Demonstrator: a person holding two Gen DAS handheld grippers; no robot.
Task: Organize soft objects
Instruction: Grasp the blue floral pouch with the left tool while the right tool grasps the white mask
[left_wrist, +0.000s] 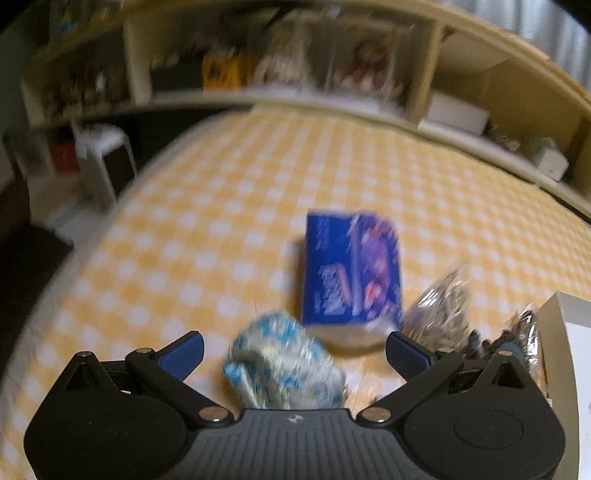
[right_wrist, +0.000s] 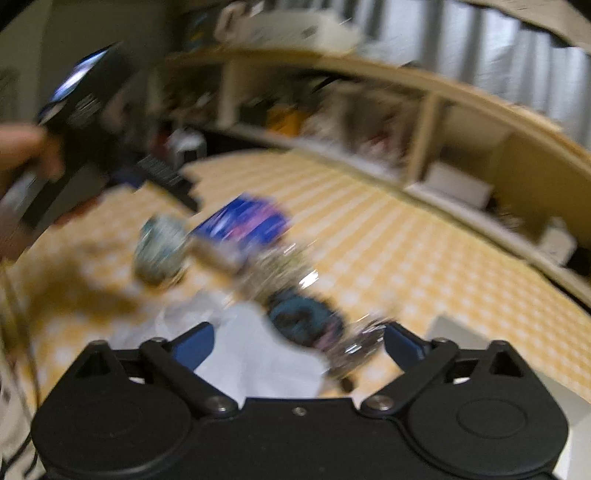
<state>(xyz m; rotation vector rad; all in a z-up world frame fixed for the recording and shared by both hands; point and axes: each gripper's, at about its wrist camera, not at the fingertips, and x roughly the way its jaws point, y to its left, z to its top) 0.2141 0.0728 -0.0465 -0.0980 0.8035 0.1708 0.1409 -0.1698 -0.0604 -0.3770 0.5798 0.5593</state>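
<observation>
On the bed covered in yellow-and-white checked cloth (left_wrist: 221, 206), the soft things lie in a loose row. In the left wrist view the small rolled blue-and-white patterned cloth bundle (left_wrist: 280, 365) sits just ahead of the left gripper (left_wrist: 295, 350), whose jaws stand wide apart and empty; the blue plastic-wrapped tissue pack (left_wrist: 351, 269) is at one o'clock beyond it, with a crinkly clear-wrapped packet (left_wrist: 439, 314) at three o'clock. The bundle looks light and squashy, probably best pinched across its middle. The right gripper (right_wrist: 299, 343) also stands apart, empty, over a dark teal item in shiny wrap (right_wrist: 306, 317) that may slip.
</observation>
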